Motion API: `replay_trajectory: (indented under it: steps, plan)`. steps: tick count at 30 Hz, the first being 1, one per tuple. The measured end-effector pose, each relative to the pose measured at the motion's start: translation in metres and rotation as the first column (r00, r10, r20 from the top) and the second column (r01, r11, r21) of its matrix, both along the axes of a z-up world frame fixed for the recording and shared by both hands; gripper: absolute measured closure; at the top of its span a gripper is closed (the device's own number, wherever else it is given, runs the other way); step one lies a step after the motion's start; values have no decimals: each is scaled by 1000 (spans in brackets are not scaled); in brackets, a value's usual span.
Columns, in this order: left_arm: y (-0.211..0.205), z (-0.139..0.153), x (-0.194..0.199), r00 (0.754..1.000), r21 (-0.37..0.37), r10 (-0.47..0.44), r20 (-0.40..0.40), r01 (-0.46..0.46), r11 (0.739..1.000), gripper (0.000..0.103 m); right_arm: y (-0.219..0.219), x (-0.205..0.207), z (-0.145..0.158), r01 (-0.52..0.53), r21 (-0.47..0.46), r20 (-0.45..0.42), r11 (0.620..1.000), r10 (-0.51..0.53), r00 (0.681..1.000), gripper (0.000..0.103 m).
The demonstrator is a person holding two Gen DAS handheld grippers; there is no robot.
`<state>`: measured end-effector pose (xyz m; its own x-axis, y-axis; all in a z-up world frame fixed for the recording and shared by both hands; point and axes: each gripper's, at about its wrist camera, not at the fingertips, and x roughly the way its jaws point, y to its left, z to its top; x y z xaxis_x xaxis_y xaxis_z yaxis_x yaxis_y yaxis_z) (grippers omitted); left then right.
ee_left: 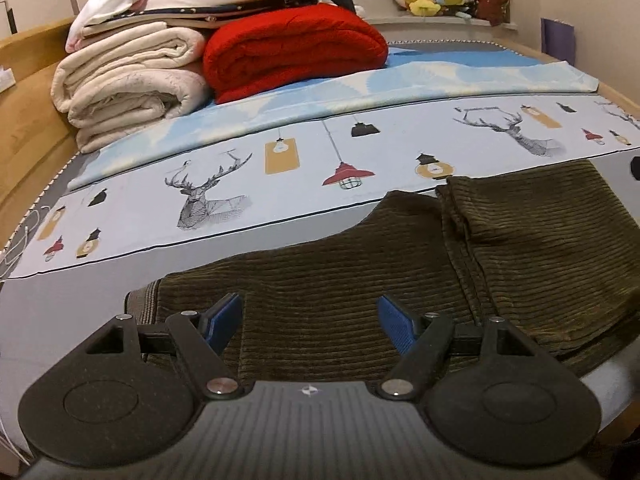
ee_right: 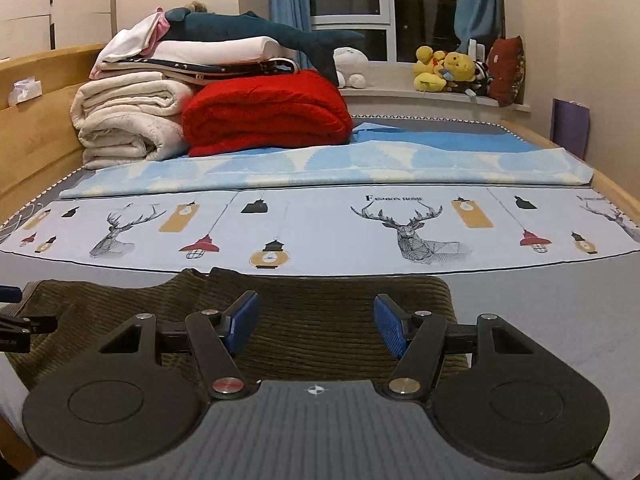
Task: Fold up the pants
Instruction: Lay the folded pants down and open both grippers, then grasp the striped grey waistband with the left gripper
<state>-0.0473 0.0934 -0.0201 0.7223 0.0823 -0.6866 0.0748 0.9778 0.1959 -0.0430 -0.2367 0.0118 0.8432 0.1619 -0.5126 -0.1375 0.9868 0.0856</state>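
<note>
Olive-brown corduroy pants lie flat on the near part of the bed, with a folded-over layer on their right. My left gripper hovers just above the cloth near the ribbed waistband, open, with nothing between its blue pads. In the right wrist view the pants spread below my right gripper, which is also open and holds no cloth. The pants' near edge is hidden under both gripper bodies.
A light sheet printed with deer and lamps covers the bed beyond the pants. A red blanket and cream blankets are stacked at the back left. A wooden bed frame runs along the left. Plush toys sit on the windowsill.
</note>
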Motion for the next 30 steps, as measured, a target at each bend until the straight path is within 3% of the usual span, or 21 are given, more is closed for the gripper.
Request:
replay_trajectory:
  steps: [2,6,9,17,20,22,28,30]
  plan:
    - [-1,1,-1,1000,-10,-11,1,11,1000,27,2,2,-1,0,2,-7,1000,0,1000,37]
    - [-1,1,-2,999,-29,-40,-11,40,999,60,6,5,-2,0,1,-12,1000,0,1000,37]
    - [0,1,-4,999,-41,-52,-16,51,998,71,9,6,-3,-2,4,-12,1000,2,1000,37]
    - [13,4,-6,1000,-73,-25,-18,23,997,71,20,9,-2,-16,5,-12,1000,16,1000,38]
    - [33,7,-7,1000,-130,15,-18,-18,991,71,24,12,-3,-29,22,-14,999,29,999,46]
    - [50,8,-6,999,-185,31,-38,-37,982,71,27,15,-5,-43,32,-15,999,43,999,64]
    - [106,11,-4,998,-269,-3,-64,-14,963,71,39,24,-7,-60,48,-28,997,61,998,67]
    - [136,8,-3,996,-305,43,-79,-65,950,64,41,26,-7,-66,56,-35,996,68,997,67]
